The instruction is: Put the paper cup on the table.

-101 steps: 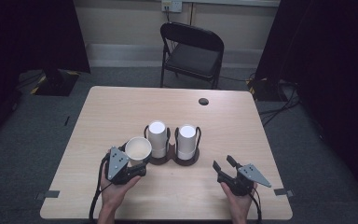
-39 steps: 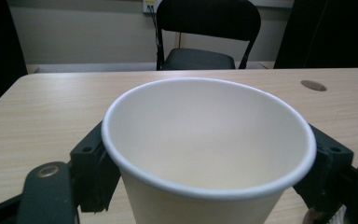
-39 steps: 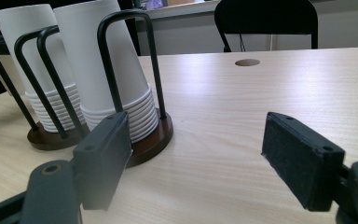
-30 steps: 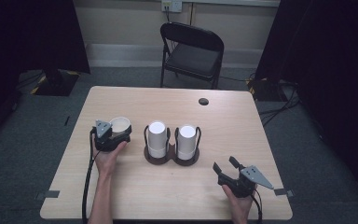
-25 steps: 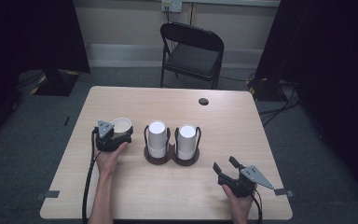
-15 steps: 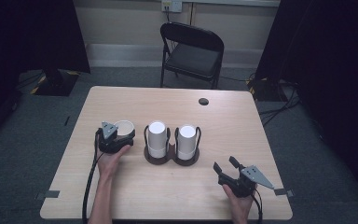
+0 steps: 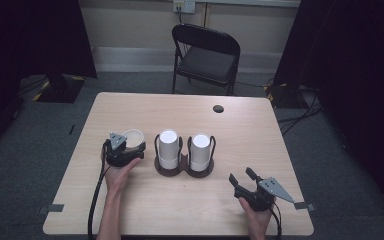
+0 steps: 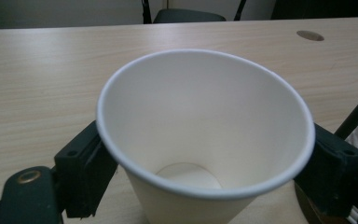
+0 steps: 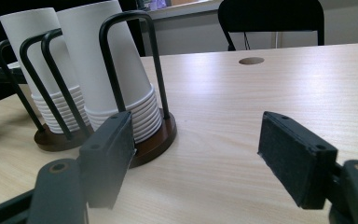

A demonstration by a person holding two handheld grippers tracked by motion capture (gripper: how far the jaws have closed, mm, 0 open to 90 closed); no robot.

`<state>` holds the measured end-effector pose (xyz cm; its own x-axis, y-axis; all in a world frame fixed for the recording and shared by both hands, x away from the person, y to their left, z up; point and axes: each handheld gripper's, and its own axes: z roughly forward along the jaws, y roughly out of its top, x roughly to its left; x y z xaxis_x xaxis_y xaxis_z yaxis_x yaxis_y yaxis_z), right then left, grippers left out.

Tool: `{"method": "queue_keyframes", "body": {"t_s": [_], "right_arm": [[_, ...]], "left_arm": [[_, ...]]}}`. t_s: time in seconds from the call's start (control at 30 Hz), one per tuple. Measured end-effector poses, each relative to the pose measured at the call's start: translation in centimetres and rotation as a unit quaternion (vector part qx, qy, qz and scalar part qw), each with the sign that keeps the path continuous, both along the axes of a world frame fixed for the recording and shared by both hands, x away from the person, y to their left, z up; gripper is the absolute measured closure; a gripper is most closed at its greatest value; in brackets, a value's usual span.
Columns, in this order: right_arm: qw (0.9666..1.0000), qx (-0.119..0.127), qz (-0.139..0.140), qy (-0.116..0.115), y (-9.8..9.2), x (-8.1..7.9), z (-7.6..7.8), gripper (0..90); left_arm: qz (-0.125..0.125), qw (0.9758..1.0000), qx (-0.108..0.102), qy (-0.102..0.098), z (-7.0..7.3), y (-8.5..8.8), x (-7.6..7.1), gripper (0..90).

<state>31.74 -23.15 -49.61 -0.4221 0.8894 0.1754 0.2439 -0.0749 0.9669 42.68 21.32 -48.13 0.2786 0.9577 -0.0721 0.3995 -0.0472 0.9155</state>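
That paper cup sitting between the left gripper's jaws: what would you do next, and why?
Probably draw the left gripper straight back. The paper cup stands upright on the table, and the jaws have just been opening, so it looks released; a level retreat avoids tipping it.

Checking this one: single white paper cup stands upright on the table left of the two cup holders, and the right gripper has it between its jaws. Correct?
Not quite. The left gripper has the white paper cup between its jaws, which have just been opening, as the left gripper view shows. The right gripper is open near the table's front edge.
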Motion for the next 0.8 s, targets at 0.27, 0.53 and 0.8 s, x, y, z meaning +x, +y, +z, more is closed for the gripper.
{"method": "queue_keyframes", "body": {"t_s": [0.27, 0.53, 0.8], "right_arm": [[1.0, 0.0, -0.001, 0.0, 0.0, 0.0, 0.0, 26.6], [1.0, 0.003, -0.002, 0.002, 0.0, 0.0, 0.0, 26.8], [1.0, 0.003, -0.005, 0.003, 0.0, 0.0, 0.0, 27.2]], "left_arm": [[0.005, 1.0, -0.002, 0.008, -0.2, 0.4, -0.6, 15.6], [0.013, 0.9998, -0.006, 0.011, -0.4, 0.9, -1.6, 15.6], [0.01, 0.9999, 0.009, -0.003, 0.6, 0.6, -2.9, 15.5]]}}
